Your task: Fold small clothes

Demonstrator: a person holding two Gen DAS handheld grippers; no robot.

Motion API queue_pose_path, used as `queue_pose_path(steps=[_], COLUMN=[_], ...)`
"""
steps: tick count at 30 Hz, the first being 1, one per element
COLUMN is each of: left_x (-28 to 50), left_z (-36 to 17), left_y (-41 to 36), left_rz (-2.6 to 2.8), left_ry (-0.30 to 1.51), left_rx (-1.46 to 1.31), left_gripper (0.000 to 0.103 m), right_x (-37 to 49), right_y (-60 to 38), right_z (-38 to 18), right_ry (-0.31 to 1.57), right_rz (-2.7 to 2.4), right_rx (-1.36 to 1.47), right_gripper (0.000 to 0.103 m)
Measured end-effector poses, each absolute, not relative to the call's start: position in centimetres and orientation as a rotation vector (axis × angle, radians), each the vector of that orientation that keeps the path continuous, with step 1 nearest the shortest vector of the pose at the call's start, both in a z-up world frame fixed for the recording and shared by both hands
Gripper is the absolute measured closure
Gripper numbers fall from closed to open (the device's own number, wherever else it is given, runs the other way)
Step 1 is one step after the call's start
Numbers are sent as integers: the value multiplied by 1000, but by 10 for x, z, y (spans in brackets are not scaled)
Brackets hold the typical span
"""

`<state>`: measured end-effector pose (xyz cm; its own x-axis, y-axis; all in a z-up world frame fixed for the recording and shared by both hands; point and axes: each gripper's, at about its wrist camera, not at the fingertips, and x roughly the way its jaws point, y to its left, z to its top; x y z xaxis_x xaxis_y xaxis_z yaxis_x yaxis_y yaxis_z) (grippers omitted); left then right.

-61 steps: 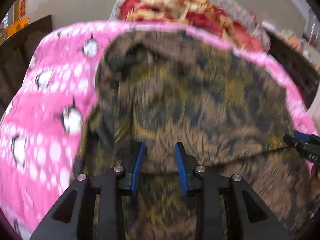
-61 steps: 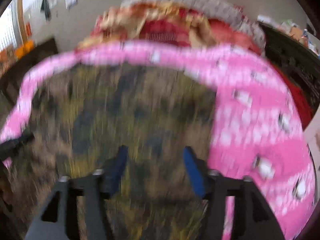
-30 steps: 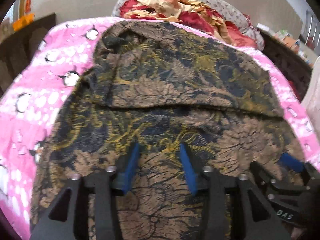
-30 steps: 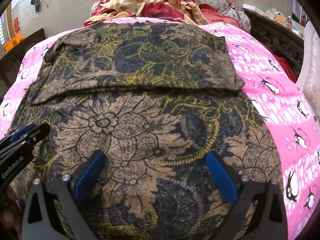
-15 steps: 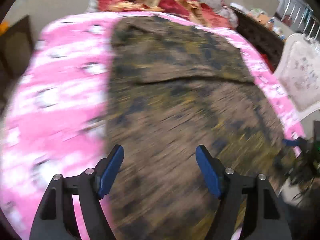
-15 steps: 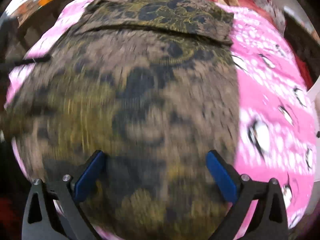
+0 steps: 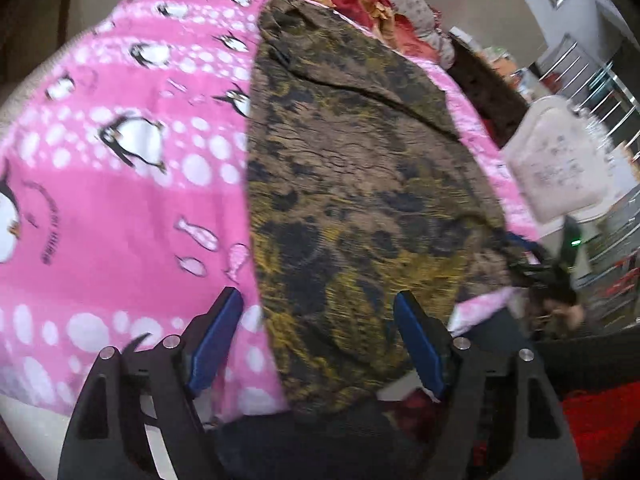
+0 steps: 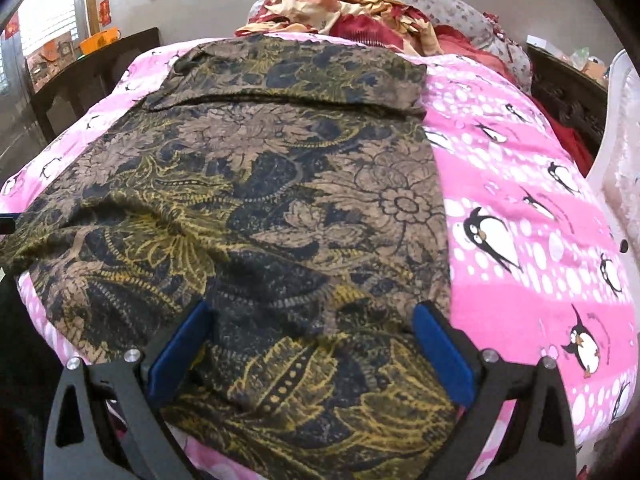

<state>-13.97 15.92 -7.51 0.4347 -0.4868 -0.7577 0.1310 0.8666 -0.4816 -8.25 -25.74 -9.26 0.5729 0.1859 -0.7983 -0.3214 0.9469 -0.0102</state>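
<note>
A brown, black and gold floral garment [image 8: 280,184] lies spread on a pink penguin blanket [image 8: 520,208], its far end folded over. It also shows in the left wrist view [image 7: 352,184], where its near end hangs over the bed edge. My left gripper [image 7: 318,336] is open and empty above the garment's near left corner. My right gripper [image 8: 310,344] is open and empty above the garment's near hem. The right gripper also shows blurred in the left wrist view [image 7: 532,264] at the garment's right edge.
A heap of red and gold cloth [image 8: 360,12] and a grey pillow [image 8: 452,8] lie at the head of the bed. Dark wooden furniture [image 8: 80,76] stands to the left, a white chair [image 7: 560,168] to the right.
Both grippers have opened wide and pulled back to the near edge of the bed. The left gripper has swung left, over the garment's left edge.
</note>
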Motion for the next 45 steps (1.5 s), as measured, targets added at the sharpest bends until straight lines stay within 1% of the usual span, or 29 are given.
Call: queue_pose_path(steps=[5, 9, 11, 13, 14, 16, 17, 19, 21, 23, 26, 29, 31, 33, 36, 37, 38, 39, 40, 41, 42, 45], left_x=[-128, -115, -108, -110, -114, -122, -125, -128, -127, -125, -124, -125, -125, -124, -120, -119, -119, -118, -118, -117, -116, -117], left_z=[-75, -77, -77, -75, -75, -74, -74, -76, -80, -81, -80, -79, -79, -80, -81, -81, -81, -80, -80, -80, -81, -77], left_y=[153, 146, 140, 137, 137, 141, 145, 152, 158, 158, 152, 151, 152, 151, 150, 149, 149, 148, 149, 149, 150, 151], left_rz=[-554, -563, -554, -548, -546, -538, -533, -516, -491, -483, -468, -469, -473, -471, -466, -464, -461, -459, -453, -437, -428, -415], left_ry=[1122, 1109, 1102, 1093, 1084, 1073, 1065, 1055, 1052, 1046, 1044, 1051, 1051, 1050, 1049, 1047, 1043, 1042, 1038, 1040, 1045, 1019], left_rx=[-480, -431, -411, -382, -366, -352, -357, -372, -386, -388, -352, -356, -366, -371, -388, -392, -397, -402, -412, -417, -426, -434], left_gripper=[46, 46, 46, 47, 49, 62, 66, 81, 87, 87, 87, 87, 87, 87, 87, 87, 87, 88, 102, 103, 103, 103], right_x=[-86, -90, -92, -99, -104, -113, -116, -122, -124, -123, -119, -115, -115, -110, -103, -102, -102, -102, -101, -101, -102, -109], right_y=[-260, -264, -266, -282, -293, -318, -328, -350, -362, -368, -367, -361, -356, -361, -364, -361, -359, -360, -361, -359, -359, -356], right_z=[-92, -90, -82, -67, -60, -51, -51, -57, -67, -76, -80, -87, -90, -95, -100, -100, -99, -100, -100, -101, -100, -97], right_ry=[888, 882, 886, 846, 823, 806, 815, 846, 880, 889, 870, 899, 907, 887, 874, 876, 874, 873, 872, 872, 865, 858], right_rz=[307, 324, 324, 319, 314, 308, 319, 347, 404, 444, 493, 662, 673, 638, 645, 653, 650, 647, 648, 656, 677, 684], right_rx=[-127, -114, -119, -68, -35, 18, 37, 78, 138, 181, 222, 329, 306, 349, 432, 421, 407, 405, 410, 417, 422, 386], right_gripper=[1, 1, 4, 5, 5, 5, 6, 14, 27, 31, 32, 47, 47, 55, 57, 57, 59, 65, 72, 92, 98, 98])
